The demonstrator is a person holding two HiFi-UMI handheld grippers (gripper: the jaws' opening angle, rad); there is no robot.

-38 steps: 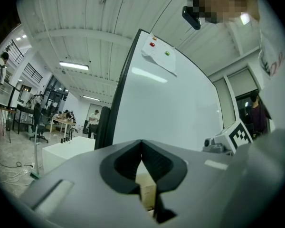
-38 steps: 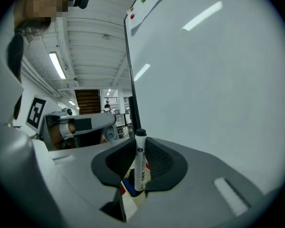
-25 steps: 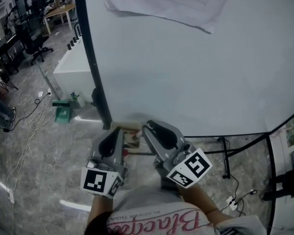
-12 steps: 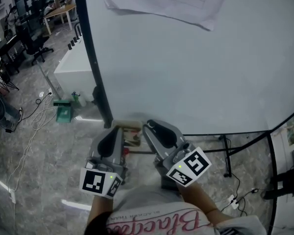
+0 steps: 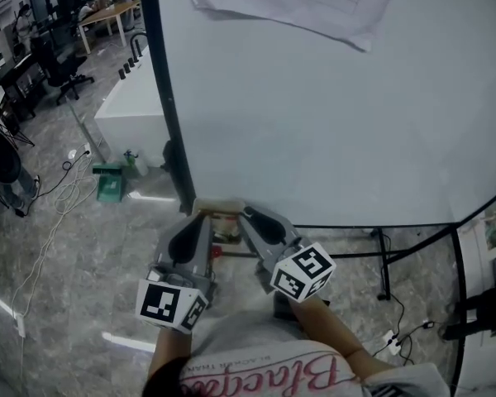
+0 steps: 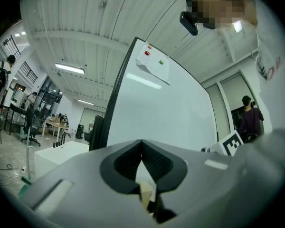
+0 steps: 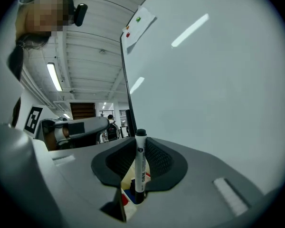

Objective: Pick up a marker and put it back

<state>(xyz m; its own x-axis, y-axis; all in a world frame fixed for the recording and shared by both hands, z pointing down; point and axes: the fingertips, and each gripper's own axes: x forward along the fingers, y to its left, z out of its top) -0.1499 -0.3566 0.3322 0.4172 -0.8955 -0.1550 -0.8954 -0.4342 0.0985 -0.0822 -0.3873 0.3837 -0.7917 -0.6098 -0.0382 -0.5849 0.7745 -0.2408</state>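
Left of the whiteboard [image 5: 331, 122], beyond its black edge, a white counter [image 5: 128, 110] stands on the grey floor [image 5: 66, 255]. A small green object [image 5: 107, 187] lies on the floor near the counter's corner.

Below the whiteboard's lower left corner, the left tongs [image 5: 200, 220] point up toward the board. In the left gripper view the left tongs [image 6: 142, 144] are clenched, tips meeting, with nothing gripped. Only a narrow slit lower down shows a bit of tan box behind them. The square-patterned cube [image 5: 169, 304] sits at their near end, by the person's arm.

Just right of them, against the whiteboard's bottom edge, is a tan marker box [image 5: 221, 222], lying between the two pairs of tongs.

The right tongs [image 5: 246, 216] sit immediately right of the box, also aimed at the whiteboard, their cube [image 5: 303, 271] tilted toward the camera. In the right gripper view the right tongs [image 7: 137, 144] are clamped on a marker [image 7: 140, 170]. The marker is white-bodied with a black cap and stands upright between the pads, cap upward. Its lower end is just above the open box [image 7: 127, 196], where red and blue show inside. The whiteboard fills the space right of the marker in that view.

High on the whiteboard a sheet of paper [image 5: 314, 2] hangs with its lower corner curling.
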